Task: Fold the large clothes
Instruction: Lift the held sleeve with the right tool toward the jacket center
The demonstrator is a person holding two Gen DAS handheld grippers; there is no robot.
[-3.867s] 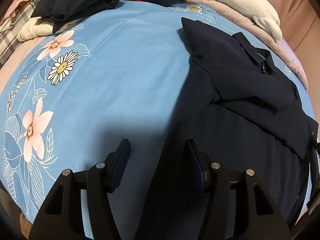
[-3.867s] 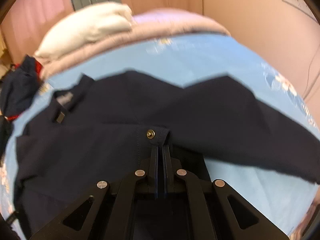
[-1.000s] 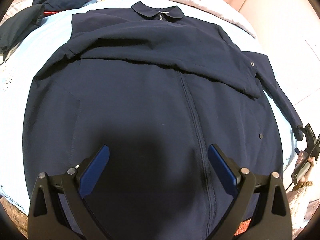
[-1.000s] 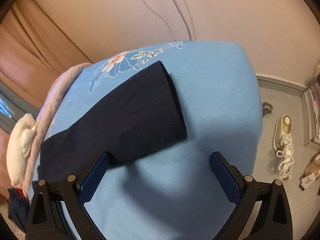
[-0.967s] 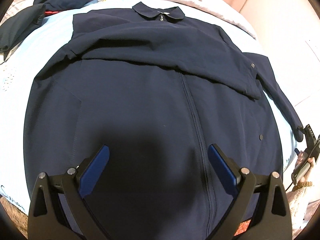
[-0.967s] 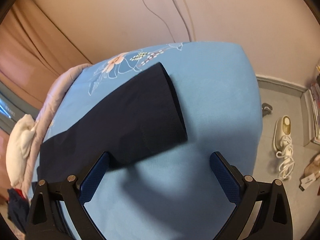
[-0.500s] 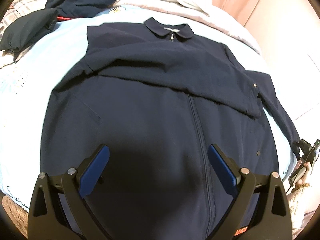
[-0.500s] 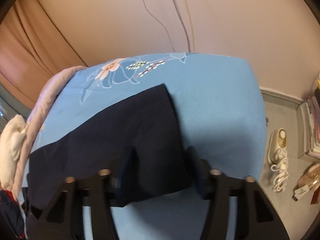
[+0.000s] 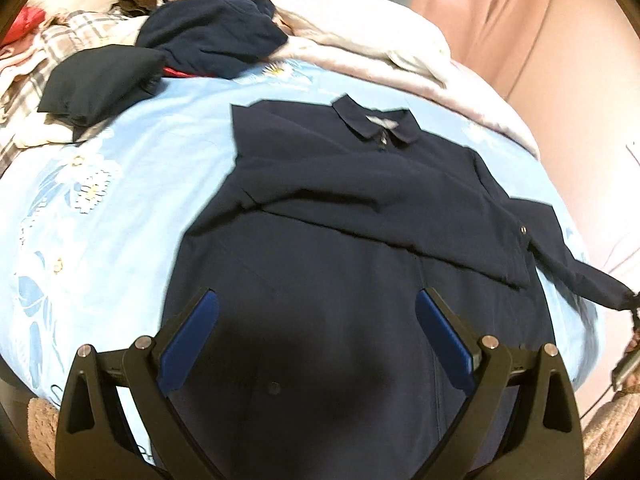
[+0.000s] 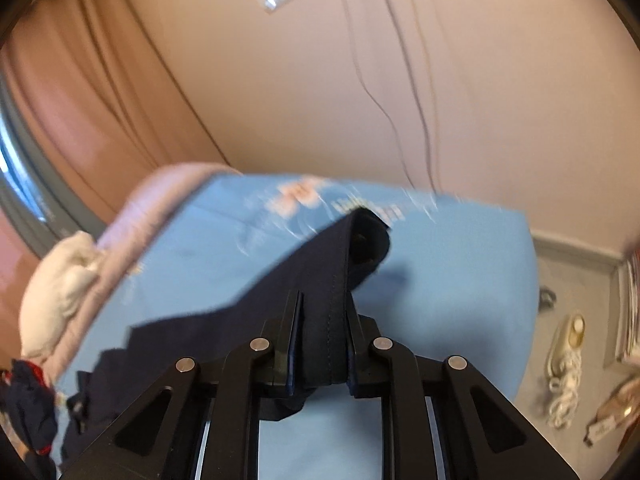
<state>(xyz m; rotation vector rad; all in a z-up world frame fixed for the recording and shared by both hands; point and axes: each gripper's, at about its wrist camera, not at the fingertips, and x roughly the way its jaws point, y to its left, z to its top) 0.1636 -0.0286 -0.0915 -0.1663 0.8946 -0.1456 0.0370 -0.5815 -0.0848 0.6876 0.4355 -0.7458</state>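
Note:
A navy zip jacket [image 9: 344,240] lies front up on the blue flowered bed sheet [image 9: 120,184], collar at the far end. One sleeve is folded across its chest; the other sleeve [image 9: 572,260] stretches to the right edge. My left gripper [image 9: 316,320] is open and empty above the jacket's lower front. My right gripper [image 10: 320,308] is shut on that sleeve's cuff [image 10: 340,276] and holds it lifted off the sheet [image 10: 448,280].
Dark folded clothes [image 9: 100,80] and a plaid cloth [image 9: 60,40] lie at the bed's far left. A pale quilt [image 9: 380,40] runs along the far edge. A wall [image 10: 400,80] and cords stand beyond the bed; small items lie on the floor [image 10: 568,344].
My right gripper has closed on the sleeve cuff and raised it. My left gripper has drawn back and higher, still open, so more of the jacket and bed shows.

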